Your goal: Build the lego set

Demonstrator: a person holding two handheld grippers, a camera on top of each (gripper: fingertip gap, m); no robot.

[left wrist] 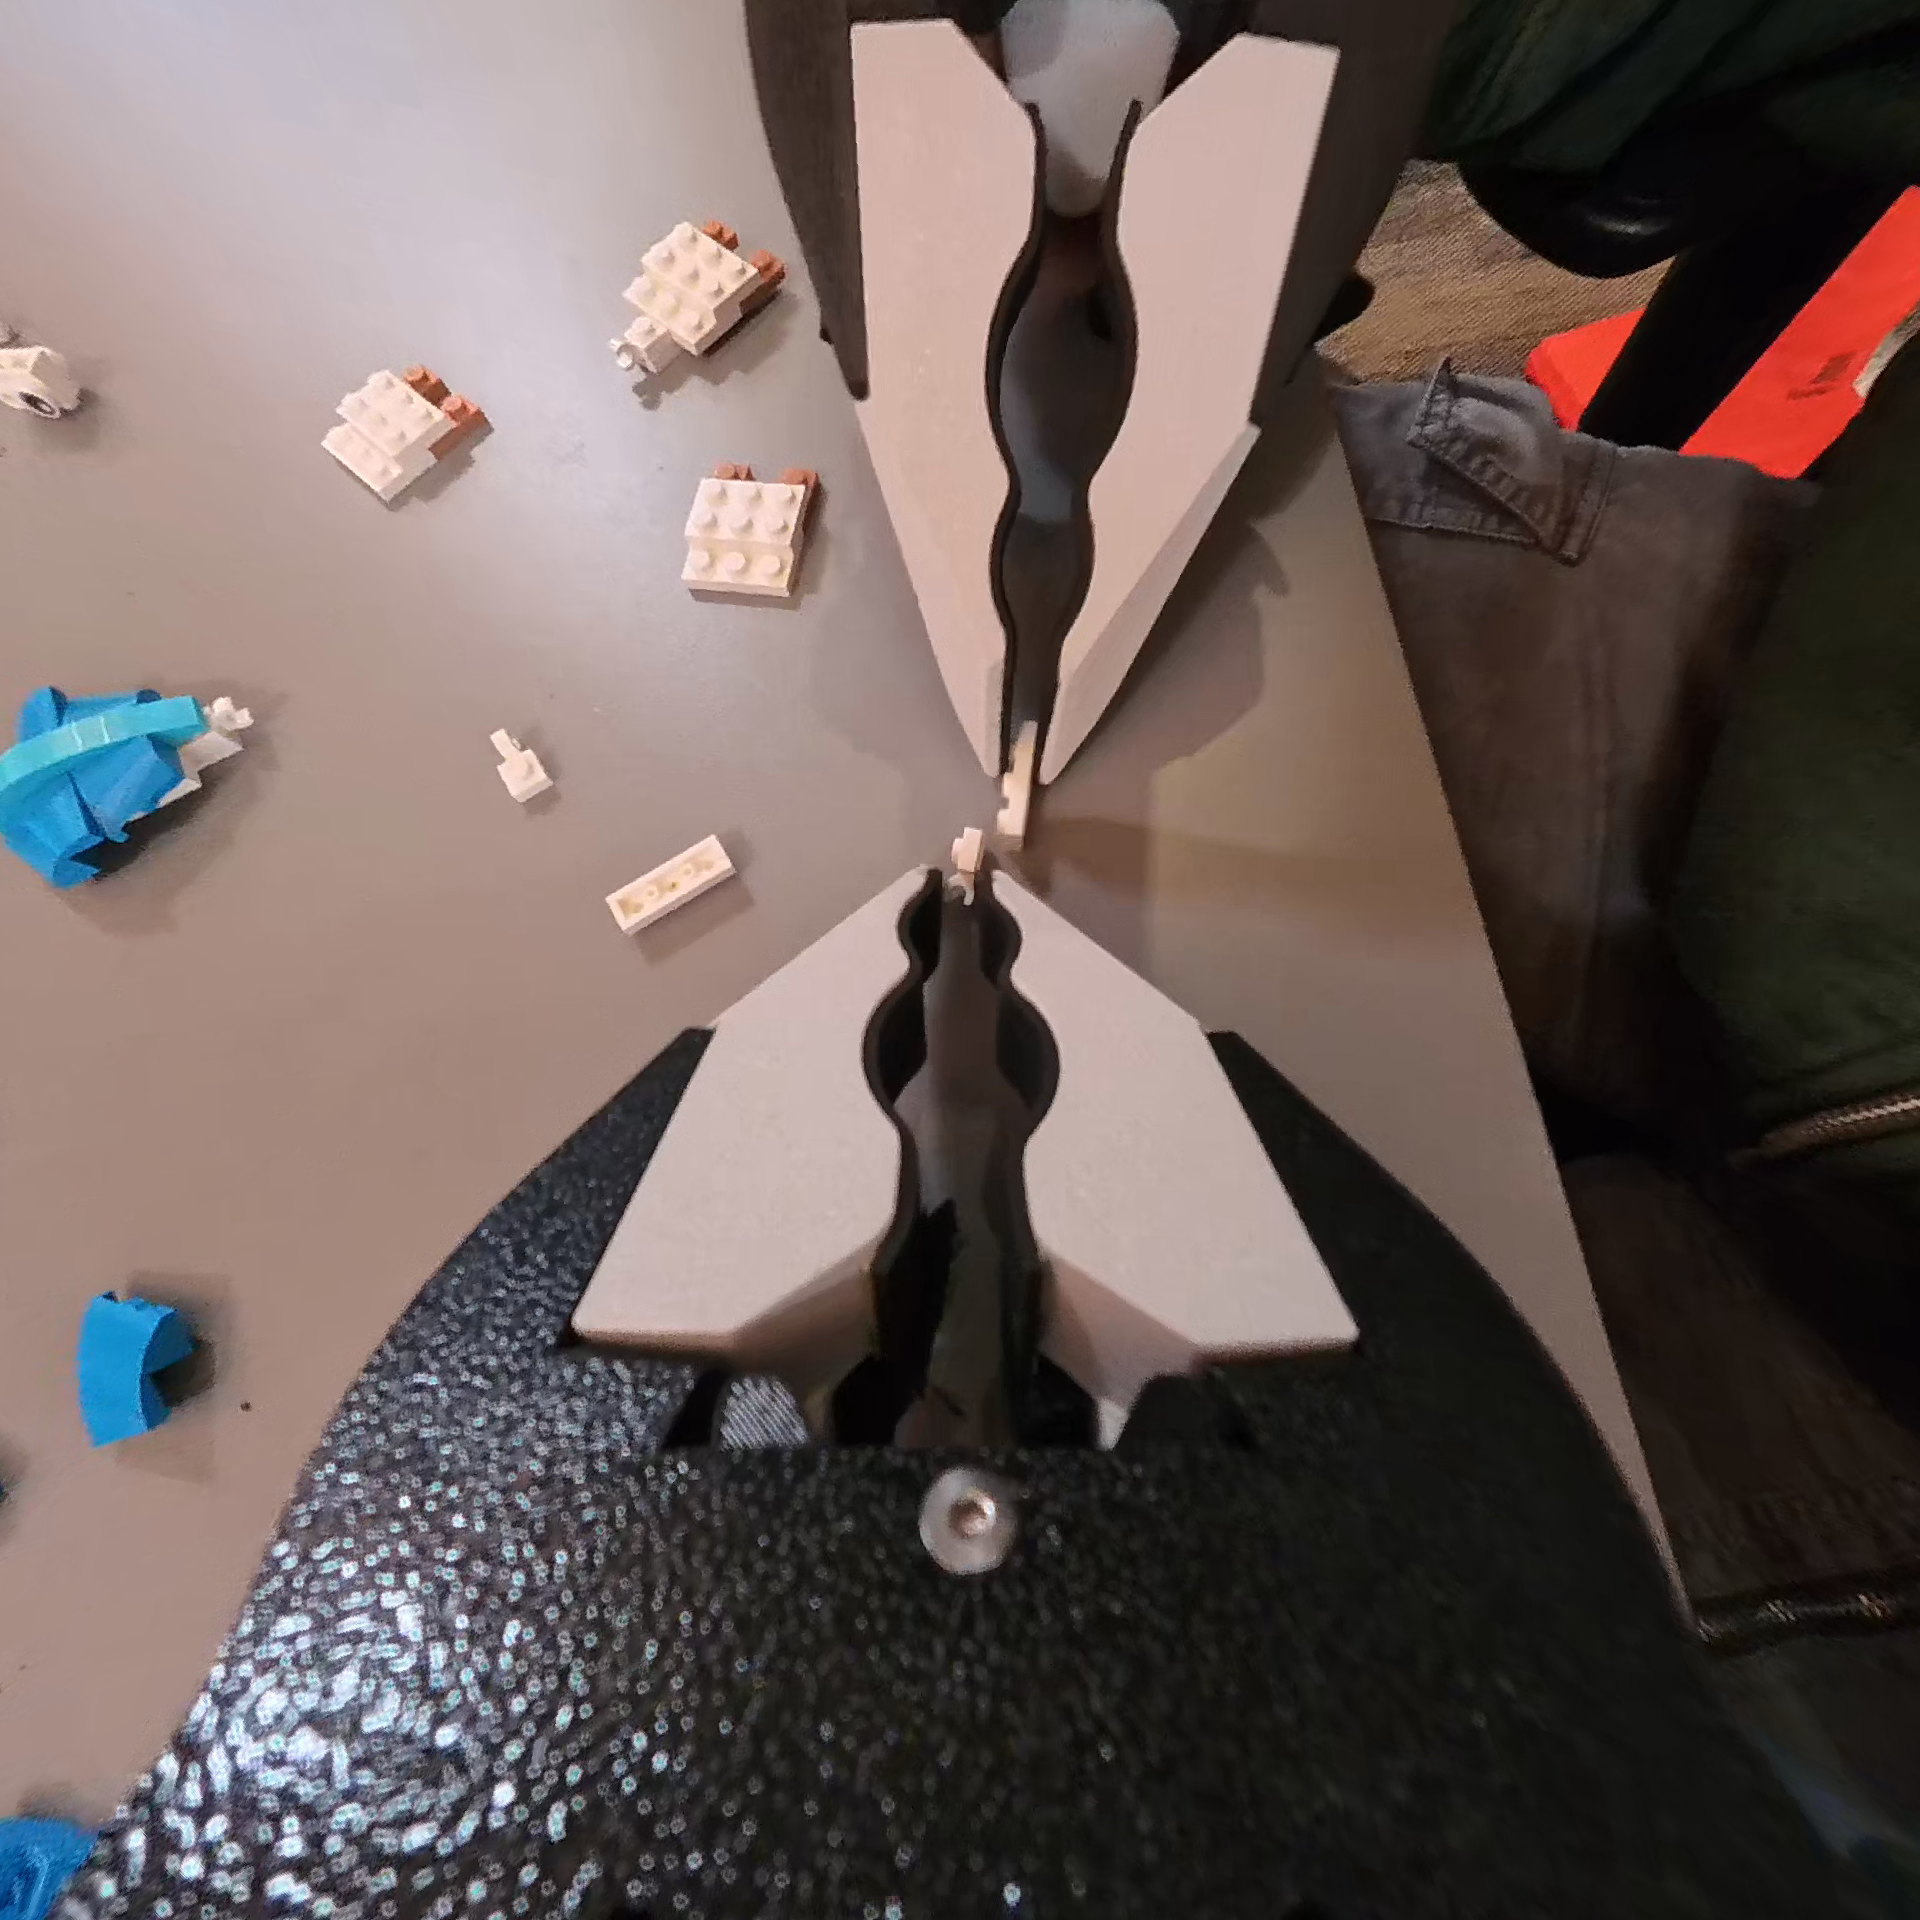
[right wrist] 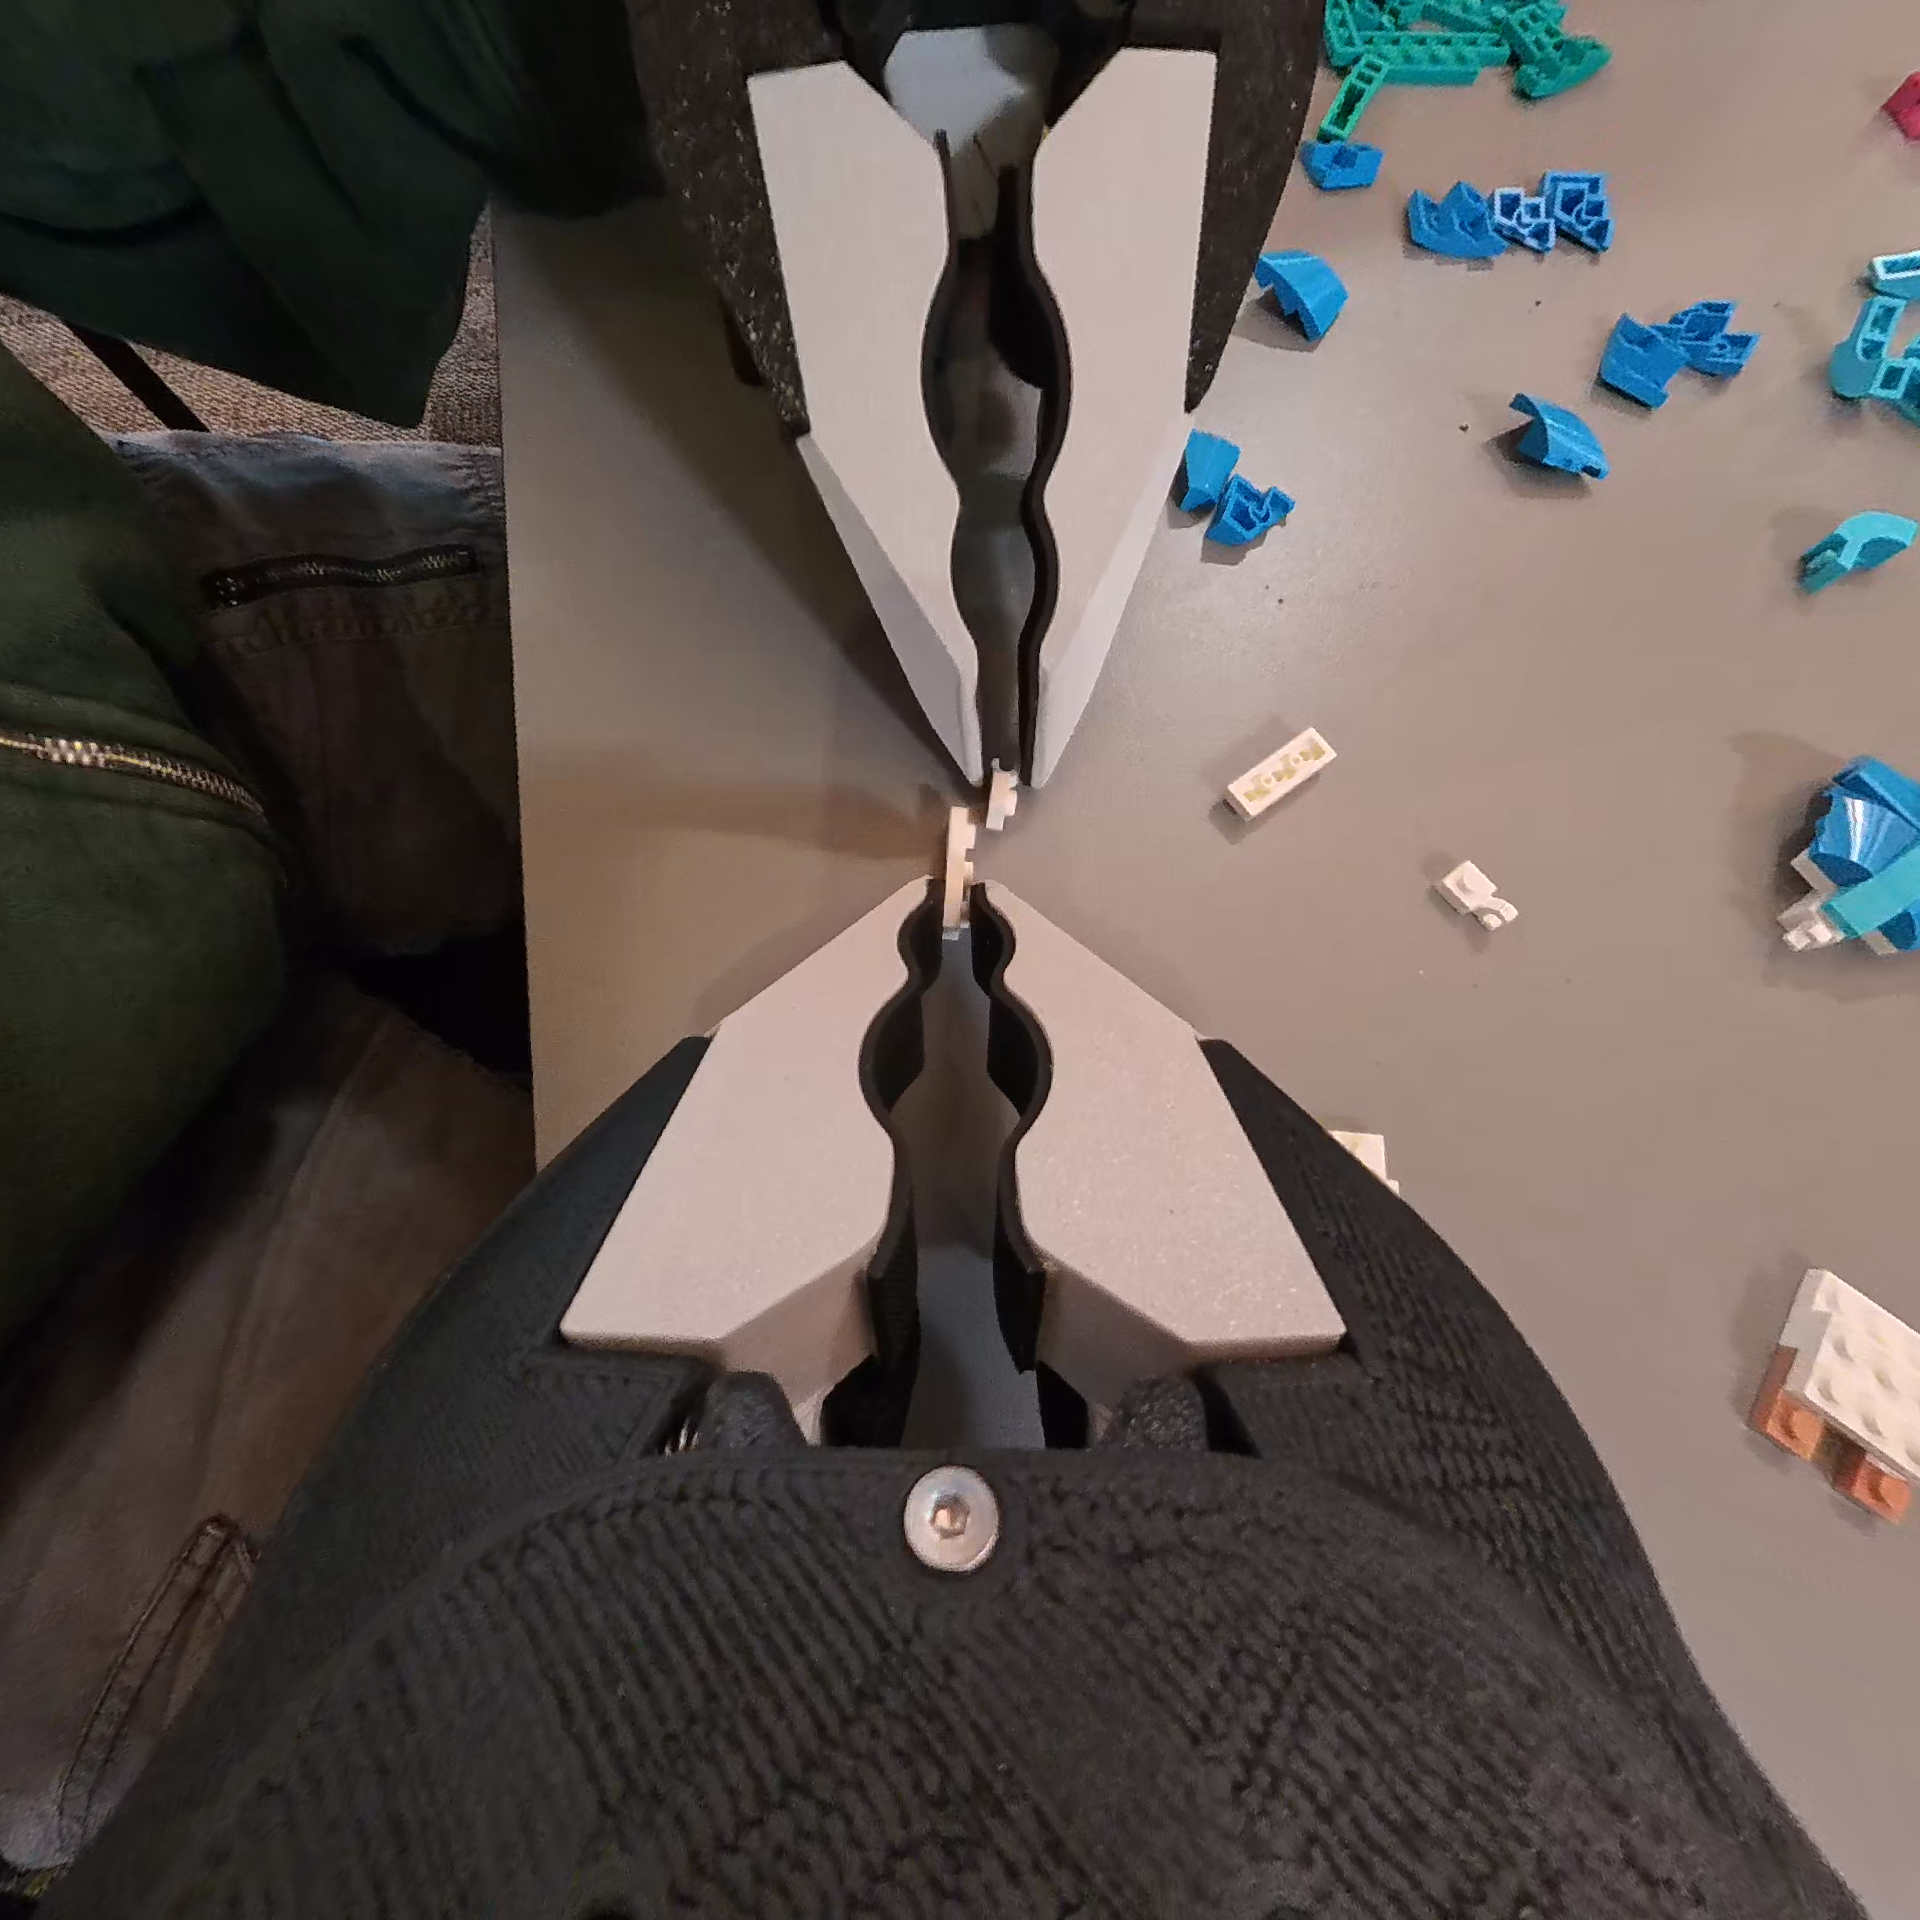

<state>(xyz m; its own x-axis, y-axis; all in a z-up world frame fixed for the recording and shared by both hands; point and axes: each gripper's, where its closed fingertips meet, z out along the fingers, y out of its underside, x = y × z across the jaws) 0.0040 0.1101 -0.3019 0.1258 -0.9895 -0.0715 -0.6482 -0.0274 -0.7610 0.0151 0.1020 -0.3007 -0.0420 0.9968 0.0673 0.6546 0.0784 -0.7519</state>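
Observation:
My left gripper [left wrist: 963,883] is shut on a small white clip piece [left wrist: 969,852] that sticks out past its tips. My right gripper [right wrist: 961,894] is shut on a thin white plate [right wrist: 961,847], held edge-on. The two grippers face each other tip to tip above the grey table [left wrist: 1195,831], near its edge. The right gripper [left wrist: 1023,769] comes in from the top of the left wrist view with its plate [left wrist: 1018,800]. The left gripper [right wrist: 1001,774] comes in from the top of the right wrist view with its clip piece [right wrist: 1000,805]. The two pieces sit side by side, almost touching.
A loose white plate [left wrist: 673,881] and a second small clip piece [left wrist: 523,767] lie on the table nearby. Three white-and-brown brick builds [left wrist: 405,421] and blue pieces [left wrist: 83,779] lie farther out. Several blue and teal pieces [right wrist: 1662,353] are scattered. Dark clothing [right wrist: 156,831] lies beyond the table edge.

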